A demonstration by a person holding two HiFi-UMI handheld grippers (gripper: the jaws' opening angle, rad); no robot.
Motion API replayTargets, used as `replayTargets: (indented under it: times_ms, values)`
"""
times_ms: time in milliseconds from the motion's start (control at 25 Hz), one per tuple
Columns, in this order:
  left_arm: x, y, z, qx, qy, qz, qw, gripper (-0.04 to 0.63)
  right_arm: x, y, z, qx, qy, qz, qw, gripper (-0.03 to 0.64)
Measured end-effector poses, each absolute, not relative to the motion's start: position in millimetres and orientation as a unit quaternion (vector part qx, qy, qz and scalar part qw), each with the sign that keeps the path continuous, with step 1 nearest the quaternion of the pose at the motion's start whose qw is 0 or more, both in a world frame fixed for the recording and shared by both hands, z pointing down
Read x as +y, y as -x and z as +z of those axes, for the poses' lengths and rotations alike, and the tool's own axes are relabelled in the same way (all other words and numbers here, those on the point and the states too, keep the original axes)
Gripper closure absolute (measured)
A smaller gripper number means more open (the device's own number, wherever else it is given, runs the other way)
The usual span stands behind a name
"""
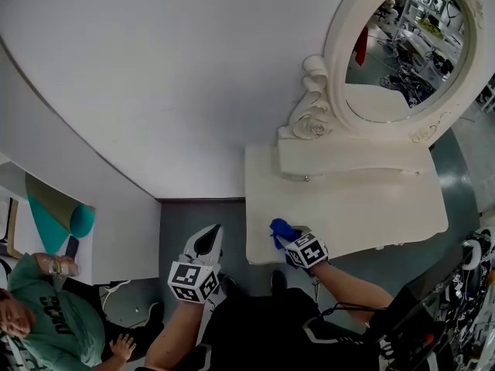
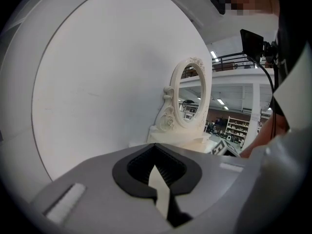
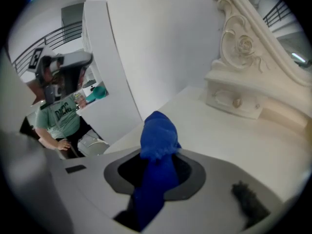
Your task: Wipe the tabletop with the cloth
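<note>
Plainly, the cloth [image 3: 158, 140] is a deep blue, bunched wad, clamped in the right gripper [image 3: 155, 179]. Its rumpled tip sticks out past the jaws, while its tail is lost in the dark slot between them. From the head view the cloth [image 1: 281, 229] lies over the near left corner of the white tabletop [image 1: 348, 207]; whether it touches cannot be told. Ahead of this gripper stands an ornate mirror [image 1: 402, 52], its top cut off. The left gripper [image 2: 158, 179], jaws together on nothing, hangs off the table, beside the right one.
</note>
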State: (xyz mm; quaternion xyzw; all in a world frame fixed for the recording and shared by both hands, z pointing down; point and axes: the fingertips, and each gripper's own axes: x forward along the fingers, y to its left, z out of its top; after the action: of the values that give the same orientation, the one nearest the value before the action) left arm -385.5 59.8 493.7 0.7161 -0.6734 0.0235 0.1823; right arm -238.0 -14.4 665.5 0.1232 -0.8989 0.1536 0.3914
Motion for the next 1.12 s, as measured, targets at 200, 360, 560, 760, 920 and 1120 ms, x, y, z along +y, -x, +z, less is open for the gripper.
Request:
replayTargets:
  times_ms: [200, 360, 560, 760, 920, 1120]
  values:
    - [63, 385, 492, -0.684, -0.707, 0.035, 0.178, 0.588, -114, 273, 648, -0.905, -0.174, 0.121, 0.37, 0.514]
    - [62, 379, 493, -0.692, -0.698, 0.03, 0.181, 0.588, -156, 277, 663, -0.884, -0.185, 0.12, 0.412, 0.515]
    - [68, 377, 491, -0.706, -0.685, 0.036, 0.176, 0.588, -168, 273, 681, -0.877, -0.204, 0.143, 0.412, 0.514]
    - [71, 377, 488, -0.716, -0.675, 0.037, 0.172, 0.588, -143, 265, 685, -0.882, -0.178, 0.145, 0.412, 0.515]
    - [64, 368, 482, -0.708, -0.686, 0.03, 0.167, 0.588, -102, 241, 685, -0.879, -0.141, 0.151, 0.43, 0.515]
    - [50, 352, 472, -0.686, -0.709, 0.027, 0.159, 0.588, -42, 216, 684, -0.882, -0.093, 0.177, 0.427, 0.515]
